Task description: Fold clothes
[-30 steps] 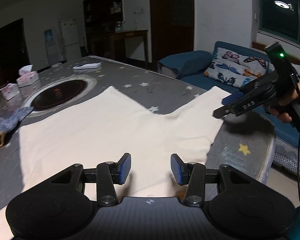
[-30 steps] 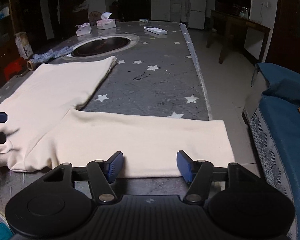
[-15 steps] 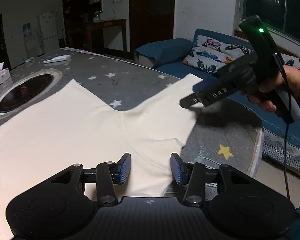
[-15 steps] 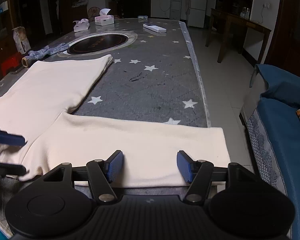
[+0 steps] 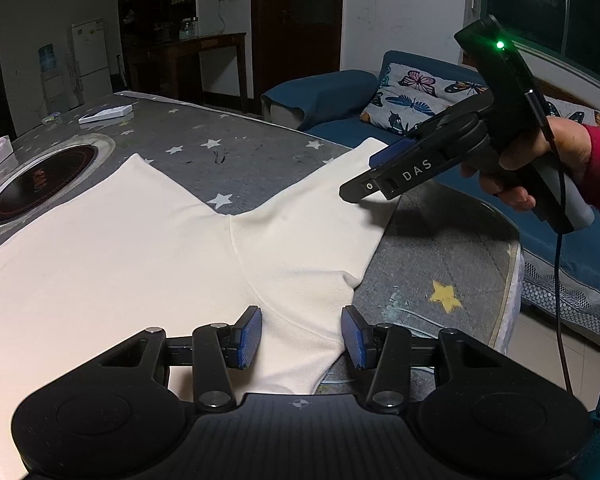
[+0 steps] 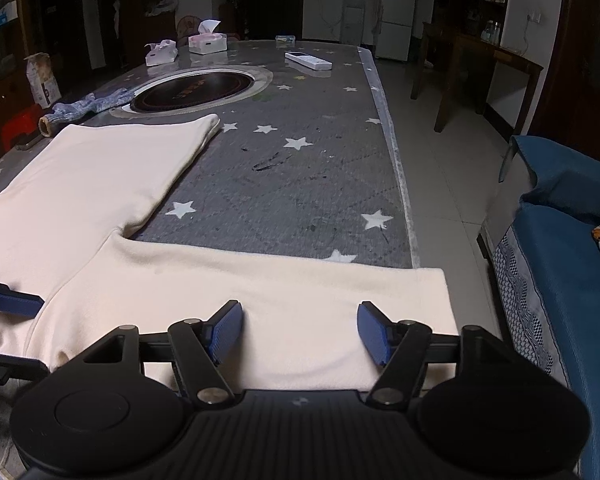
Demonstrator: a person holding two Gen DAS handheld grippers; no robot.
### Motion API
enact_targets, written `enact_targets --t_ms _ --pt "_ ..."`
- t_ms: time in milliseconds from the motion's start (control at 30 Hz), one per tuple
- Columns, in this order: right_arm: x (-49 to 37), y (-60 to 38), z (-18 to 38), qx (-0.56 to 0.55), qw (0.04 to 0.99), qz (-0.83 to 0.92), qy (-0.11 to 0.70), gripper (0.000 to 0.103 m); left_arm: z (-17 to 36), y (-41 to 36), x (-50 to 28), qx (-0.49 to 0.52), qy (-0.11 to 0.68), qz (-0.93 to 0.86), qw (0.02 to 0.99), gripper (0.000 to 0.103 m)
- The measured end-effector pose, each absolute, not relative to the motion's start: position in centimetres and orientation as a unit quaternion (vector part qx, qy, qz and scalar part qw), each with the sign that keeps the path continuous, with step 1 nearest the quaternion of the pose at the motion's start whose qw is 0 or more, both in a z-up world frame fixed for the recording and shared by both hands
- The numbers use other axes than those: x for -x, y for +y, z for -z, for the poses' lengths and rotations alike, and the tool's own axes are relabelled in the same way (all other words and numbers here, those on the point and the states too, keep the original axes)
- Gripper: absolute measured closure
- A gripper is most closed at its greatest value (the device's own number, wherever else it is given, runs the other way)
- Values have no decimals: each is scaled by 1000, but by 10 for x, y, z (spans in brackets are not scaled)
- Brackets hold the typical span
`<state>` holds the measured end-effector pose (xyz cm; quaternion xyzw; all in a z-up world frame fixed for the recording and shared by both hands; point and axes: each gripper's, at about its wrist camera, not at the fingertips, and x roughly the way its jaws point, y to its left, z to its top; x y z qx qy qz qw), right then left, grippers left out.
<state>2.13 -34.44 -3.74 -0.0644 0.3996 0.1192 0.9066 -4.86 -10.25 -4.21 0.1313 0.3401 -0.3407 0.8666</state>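
Observation:
A cream long-sleeved garment lies flat on the grey star-patterned table. One sleeve stretches toward the table's right edge. My left gripper is open and empty, low over the shoulder area near the sleeve's root. My right gripper is open and empty, just above the sleeve's near edge, close to the cuff. The right gripper also shows in the left wrist view, hovering over the cuff end. The left gripper's fingers show at the left edge of the right wrist view.
A round black hotplate is set into the table beyond the garment. Tissue boxes, a white remote and a blue cloth lie farther back. A blue sofa with butterfly cushions stands right of the table.
Both grippers have moved in lower over the garment. The left one shifted toward the sleeve's root, the right one came closer over the cuff end. Both stay open.

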Motion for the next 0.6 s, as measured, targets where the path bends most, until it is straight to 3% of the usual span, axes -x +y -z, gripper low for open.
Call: enact_targets --t_ms 600 --pt "-26 -341 36 74 905 -112 404 35 43 -107 50 -139 340 340 866 48"
